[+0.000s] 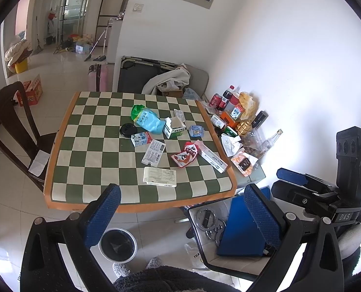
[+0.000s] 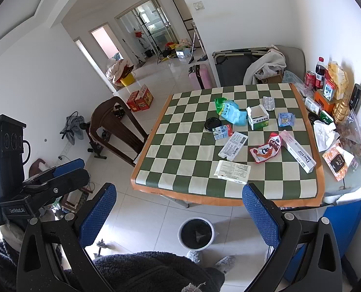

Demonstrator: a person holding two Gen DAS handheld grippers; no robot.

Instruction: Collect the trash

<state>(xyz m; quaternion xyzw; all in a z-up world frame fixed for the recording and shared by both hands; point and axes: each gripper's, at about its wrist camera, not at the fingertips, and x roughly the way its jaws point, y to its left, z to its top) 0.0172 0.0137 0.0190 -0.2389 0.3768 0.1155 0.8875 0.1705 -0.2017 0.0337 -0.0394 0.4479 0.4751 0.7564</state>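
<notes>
Both grippers, left (image 1: pixel 180 216) and right (image 2: pixel 178 215), spread empty above round black-lined bin (image 2: pixel 196 234); flat white carton (image 2: pixel 232 171), seemingly thin, may slip.

Your right gripper (image 2: pixel 179 215) hangs spread wide, holding nothing, short of the checkered table (image 2: pixel 178 170). Below it on the floor stands the bin (image 2: pixel 196 235). Wrappers and a flat box (image 2: pixel 232 171) litter the table.
</notes>
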